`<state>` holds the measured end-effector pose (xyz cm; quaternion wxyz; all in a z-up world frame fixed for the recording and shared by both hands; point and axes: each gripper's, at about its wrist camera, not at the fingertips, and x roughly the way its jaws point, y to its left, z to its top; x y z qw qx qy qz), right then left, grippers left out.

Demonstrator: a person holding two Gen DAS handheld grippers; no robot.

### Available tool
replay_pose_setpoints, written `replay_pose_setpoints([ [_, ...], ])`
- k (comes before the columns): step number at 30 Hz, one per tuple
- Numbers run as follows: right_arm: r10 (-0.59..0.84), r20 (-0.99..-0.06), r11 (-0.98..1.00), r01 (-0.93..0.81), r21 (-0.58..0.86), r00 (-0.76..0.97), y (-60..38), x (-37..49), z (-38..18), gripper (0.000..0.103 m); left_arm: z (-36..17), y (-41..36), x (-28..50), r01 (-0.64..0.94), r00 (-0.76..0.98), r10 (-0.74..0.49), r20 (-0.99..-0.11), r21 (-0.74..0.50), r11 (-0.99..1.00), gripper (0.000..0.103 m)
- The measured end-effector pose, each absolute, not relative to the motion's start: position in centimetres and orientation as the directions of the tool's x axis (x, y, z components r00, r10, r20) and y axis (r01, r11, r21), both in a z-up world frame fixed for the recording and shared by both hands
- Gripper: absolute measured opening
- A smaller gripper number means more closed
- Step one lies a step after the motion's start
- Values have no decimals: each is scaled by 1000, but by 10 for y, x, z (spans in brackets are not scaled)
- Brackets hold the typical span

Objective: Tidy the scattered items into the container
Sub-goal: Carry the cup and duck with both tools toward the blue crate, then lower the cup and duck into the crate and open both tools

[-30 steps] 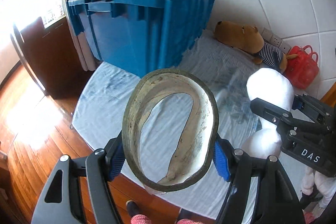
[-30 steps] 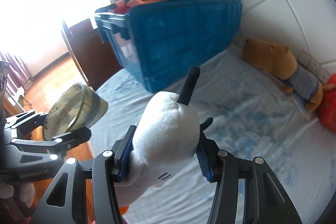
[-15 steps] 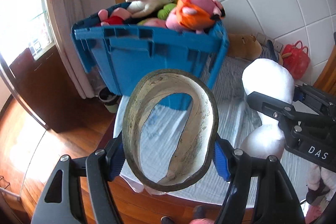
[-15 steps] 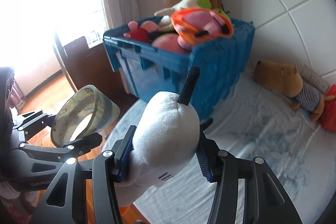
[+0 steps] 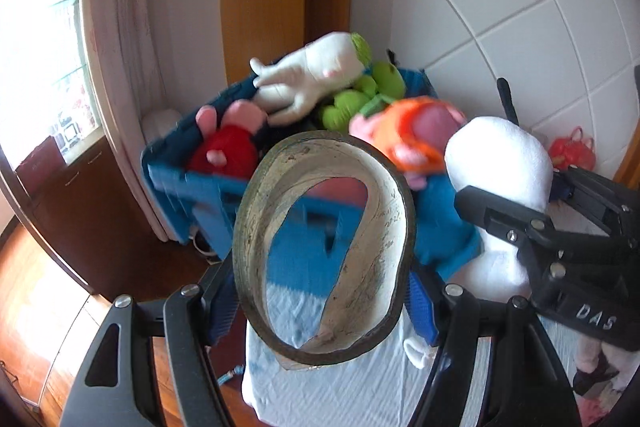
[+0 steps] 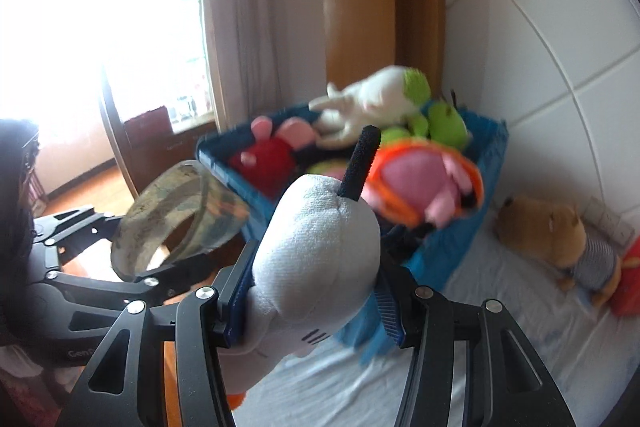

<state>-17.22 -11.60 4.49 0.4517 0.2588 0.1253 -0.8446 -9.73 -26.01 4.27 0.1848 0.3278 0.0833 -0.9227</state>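
The blue crate (image 5: 224, 195) sits at the far left end of the bed (image 6: 500, 347), against the tiled wall, and it is already heaped — a white plush (image 5: 308, 79), green ones (image 5: 360, 95), a red-and-pink one (image 5: 228, 147) and an orange-and-pink one (image 5: 408, 131) rise above its rim. So most of the tidying looks done. Left on the sheet, to the right by the wall, are a brown bear in a striped top (image 6: 560, 239) and a red bag (image 5: 572, 151); these lie well apart from the crate.

Two more items are in the air, near the crate's front wall but not yet over it. The right gripper (image 6: 316, 303) is clamped on a white plush with a black stalk (image 6: 320, 239), its pads pressing the soft body from both sides. That toy stands roughly upright, its long axis running up from the jaws, the stalk tilted up toward the crate.

The left gripper (image 5: 320, 291) squeezes a camouflage ring (image 5: 324, 279) — perhaps a roll of tape — by its outer sides. Pressed into an oval, its long axis runs up and down, its open hole facing the crate.

Both loads, I judge, need carrying higher before release, since the pile is tall.
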Motion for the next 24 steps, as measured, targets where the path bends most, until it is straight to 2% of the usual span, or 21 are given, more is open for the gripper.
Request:
replay_pose_setpoints([
  [10,-672,-552,-589,808,-6,-494,-189,-239,51,52,48,-346,-166,392,-711,-289,-641,-21,-920,69],
  [14,-645,-566,-613,790,-18,-513,-223,-258,45,52,38,-384,-202,334,-709,-235,-665,-24,-942,69],
  [24,-473,-696,-697,712,-80,-541,-295,-308,0,53,-12,-430,-280,197,-626,-124,-770,-3,-980,69],
])
